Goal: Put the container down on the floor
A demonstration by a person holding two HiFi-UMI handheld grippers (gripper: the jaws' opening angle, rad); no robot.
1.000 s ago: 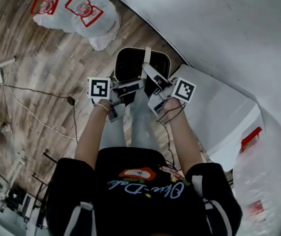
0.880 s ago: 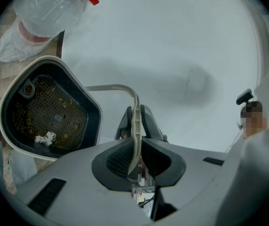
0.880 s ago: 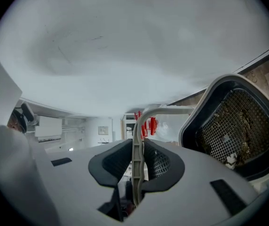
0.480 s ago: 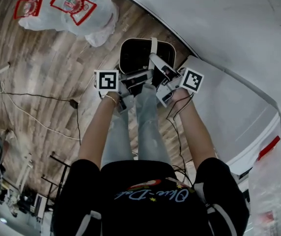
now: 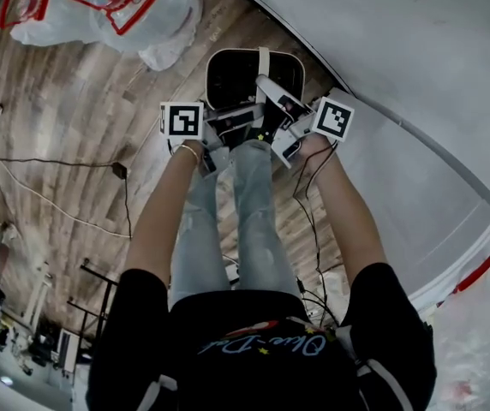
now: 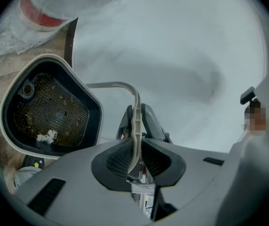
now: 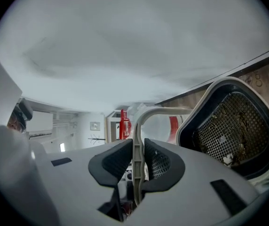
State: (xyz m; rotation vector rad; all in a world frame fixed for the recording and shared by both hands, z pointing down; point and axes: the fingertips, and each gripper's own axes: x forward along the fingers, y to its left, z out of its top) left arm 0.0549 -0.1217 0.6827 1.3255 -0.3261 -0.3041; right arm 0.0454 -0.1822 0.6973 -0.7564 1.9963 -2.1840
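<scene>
Left gripper (image 6: 135, 150) clamped on beige bail handle (image 6: 135, 119), jaws pressed on either side of the thin strap. Right gripper (image 7: 137, 163) clamped on same handle, facing the left one. Container (image 5: 219, 80) hanging from handle ahead of person's legs (image 5: 245, 212), low over wooden floor (image 5: 82, 127), close to white wall (image 5: 399, 58). Dark interior, white rim, mesh bottom with debris (image 6: 46, 136). Contact with floor not discernible. Plastic bags (image 5: 116, 7) well apart, upper left.

Black, cream-rimmed container (image 5: 211, 71) and brown wood-grain floor (image 5: 82, 101).
</scene>
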